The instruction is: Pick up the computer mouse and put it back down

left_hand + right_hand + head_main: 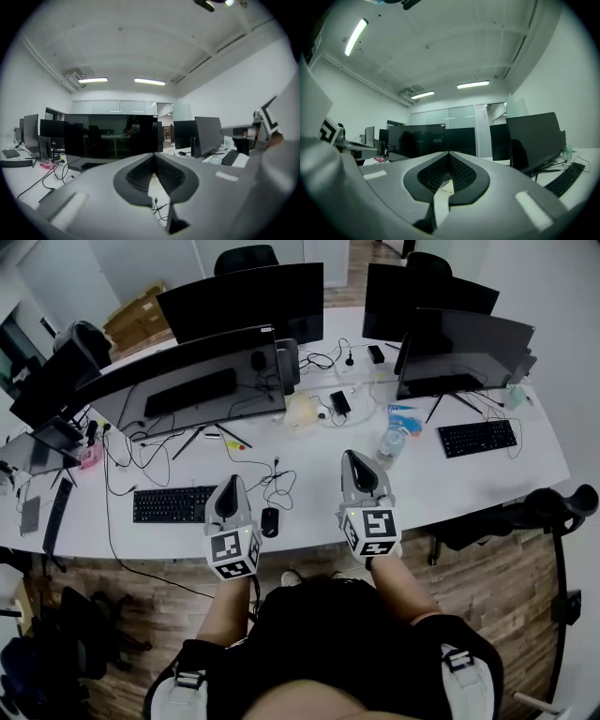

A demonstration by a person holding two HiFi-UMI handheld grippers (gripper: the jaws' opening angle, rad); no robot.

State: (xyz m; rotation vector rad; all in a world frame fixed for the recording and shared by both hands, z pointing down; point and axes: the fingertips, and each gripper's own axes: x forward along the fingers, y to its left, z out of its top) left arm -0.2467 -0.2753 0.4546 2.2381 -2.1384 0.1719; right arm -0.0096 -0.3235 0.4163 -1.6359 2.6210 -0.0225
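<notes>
The black computer mouse (270, 521) lies on the white desk (441, 486) near its front edge, just right of a black keyboard (174, 503). My left gripper (231, 480) is held above the desk, left of the mouse, apart from it. Its jaws meet at the tip (154, 154) with nothing between them. My right gripper (353, 457) is raised to the mouse's right, jaws also together and empty (449, 153). Both gripper views look level across the office and do not show the mouse.
Large dark monitors (192, 381) stand behind the keyboard, with more at the right (464, 352). A water bottle (393, 442) stands by my right gripper. A second keyboard (477, 438) lies far right. Loose cables (272, 479) trail near the mouse.
</notes>
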